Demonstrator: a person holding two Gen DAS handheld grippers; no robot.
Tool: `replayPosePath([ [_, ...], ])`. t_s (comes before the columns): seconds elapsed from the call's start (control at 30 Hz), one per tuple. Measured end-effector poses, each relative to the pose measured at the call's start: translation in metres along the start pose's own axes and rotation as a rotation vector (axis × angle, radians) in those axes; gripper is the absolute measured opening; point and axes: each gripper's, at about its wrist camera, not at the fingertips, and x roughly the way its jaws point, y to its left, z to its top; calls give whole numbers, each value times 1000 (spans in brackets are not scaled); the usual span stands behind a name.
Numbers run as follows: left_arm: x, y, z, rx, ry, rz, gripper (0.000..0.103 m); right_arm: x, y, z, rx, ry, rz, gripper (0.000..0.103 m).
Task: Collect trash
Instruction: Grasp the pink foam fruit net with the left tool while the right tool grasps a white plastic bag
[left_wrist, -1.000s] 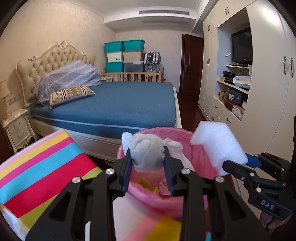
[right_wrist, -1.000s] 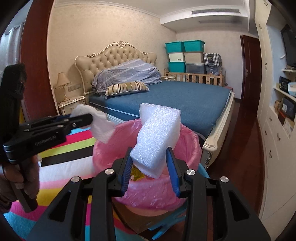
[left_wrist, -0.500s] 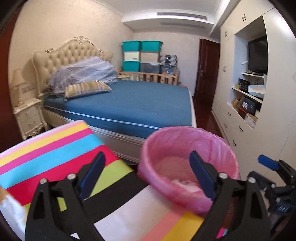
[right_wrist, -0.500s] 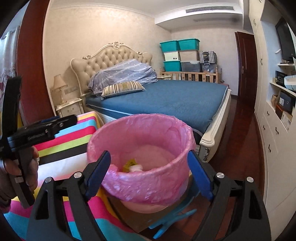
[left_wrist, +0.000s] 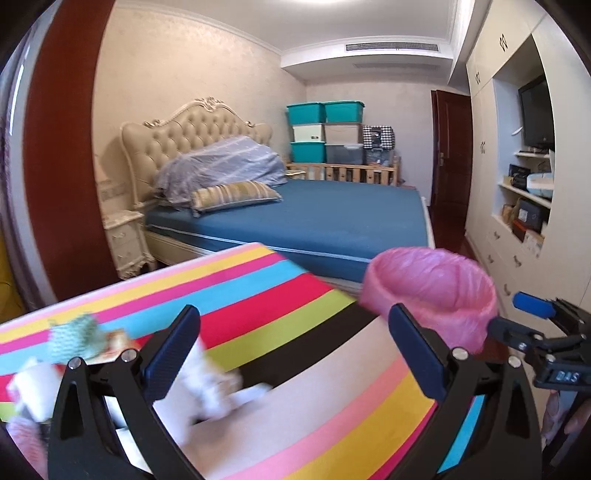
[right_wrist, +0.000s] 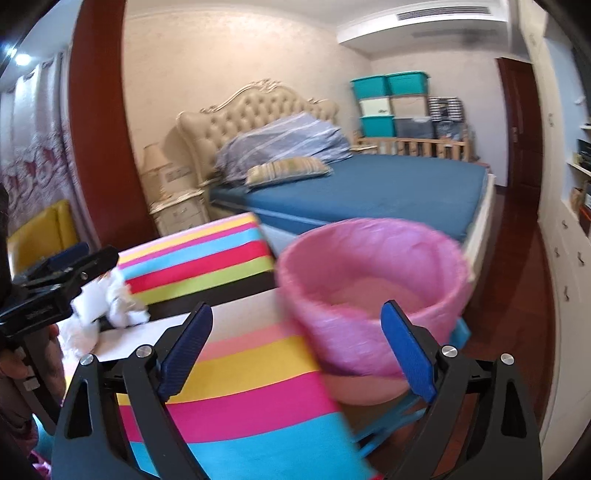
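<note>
Crumpled white tissue lies on striped cloth; both claws gape empty.

text: "DAS" | on: right tool body | other: none legible

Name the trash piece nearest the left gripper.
The crumpled white tissue, between the left gripper's jaws, just opened wide; the green patterned wrapper lies farther left.

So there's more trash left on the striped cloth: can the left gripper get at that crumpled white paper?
Probably yes. The left gripper, its jaws just opened and empty, points over the crumpled white paper on the striped cloth, with nothing between them.
</note>
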Motion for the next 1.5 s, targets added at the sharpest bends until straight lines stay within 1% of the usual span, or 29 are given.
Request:
replayPosePath([
  [0.17, -46, 37, -20, 27, 1, 97, 99, 11, 49, -6, -54, 38, 82, 87],
  [0.27, -68, 64, -35, -6, 23, 152, 99, 16, 80, -8, -91, 55, 135, 88],
  [0.33, -88, 88, -47, -64, 34, 182, 99, 21, 104, -9, -119, 72, 170, 88],
  [0.4, -108, 109, -58, -99, 30, 227, 99, 25, 123, -13, -140, 87, 197, 88],
  [0.5, -130, 132, -70, -86, 28, 315, 99, 27, 152, -20, -174, 110, 240, 88],
  [0.63, -152, 163, -87, -93, 54, 381, 99, 27, 183, -25, -225, 129, 287, 88],
  [0.73, -164, 190, -101, -132, 83, 420, 99, 29, 209, -31, -267, 150, 323, 88],
  [0.87, -172, 214, -116, -178, 116, 450, 99, 33, 236, -41, -309, 187, 356, 88],
  [0.97, -172, 228, -124, -206, 137, 456, 99, 39, 253, -45, -346, 206, 360, 88],
  [1.07, -169, 237, -131, -220, 155, 454, 99, 47, 265, -46, -356, 235, 360, 88],
  [1.2, -166, 245, -132, -259, 175, 432, 99, 61, 270, -47, -335, 283, 359, 88],
  [1.27, -161, 250, -133, -272, 202, 425, 99, 68, 272, -46, -322, 310, 361, 88],
  [1.37, -155, 253, -134, -276, 233, 408, 99, 76, 274, -43, -305, 326, 363, 88],
  [1.5, -145, 255, -136, -280, 285, 385, 99, 80, 281, -45, -321, 338, 369, 87],
])
